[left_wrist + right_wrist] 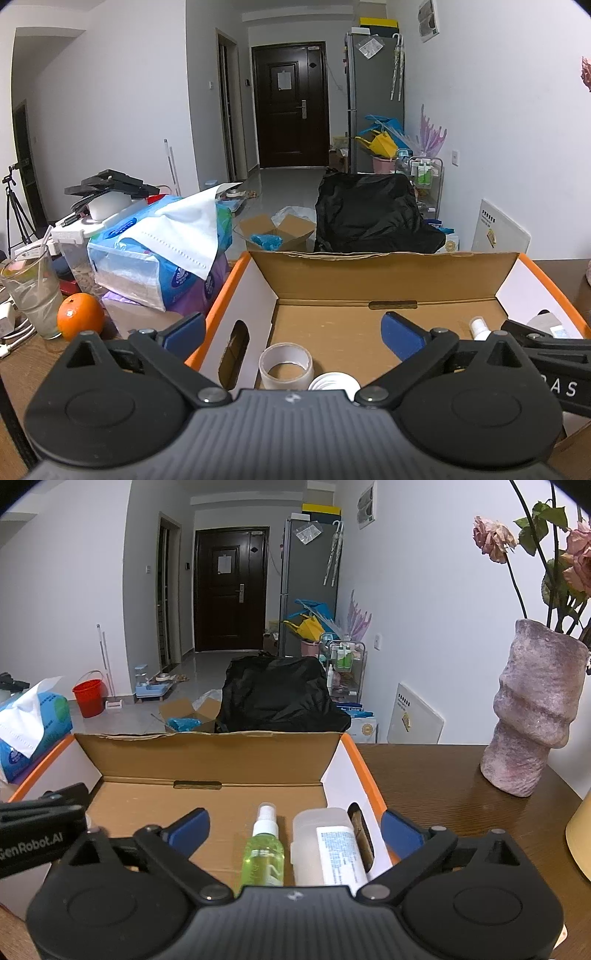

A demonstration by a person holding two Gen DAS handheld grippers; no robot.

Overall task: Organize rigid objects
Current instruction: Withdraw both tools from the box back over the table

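Observation:
An open cardboard box [388, 269] with orange-edged white sides sits on the wooden table. My left gripper [293, 330] hangs open over its left part. Under it a roll of clear tape [286, 369] and a white ribbed cap [334, 382] lie on the box floor, untouched. My right gripper [295, 829] is open over the box's [207, 757] right part. A green spray bottle [263, 853] and a translucent white bottle [328, 845] lie between its fingers, and the pads do not press them. Each gripper shows at the edge of the other's view.
Left of the box are an orange [80, 315], a drinking glass [33, 291] and a blue tissue pack [166, 251]. Right of it a mauve vase [535, 716] with dried roses stands on the table [443, 794]. Behind the box, the floor holds a black bag and a small carton.

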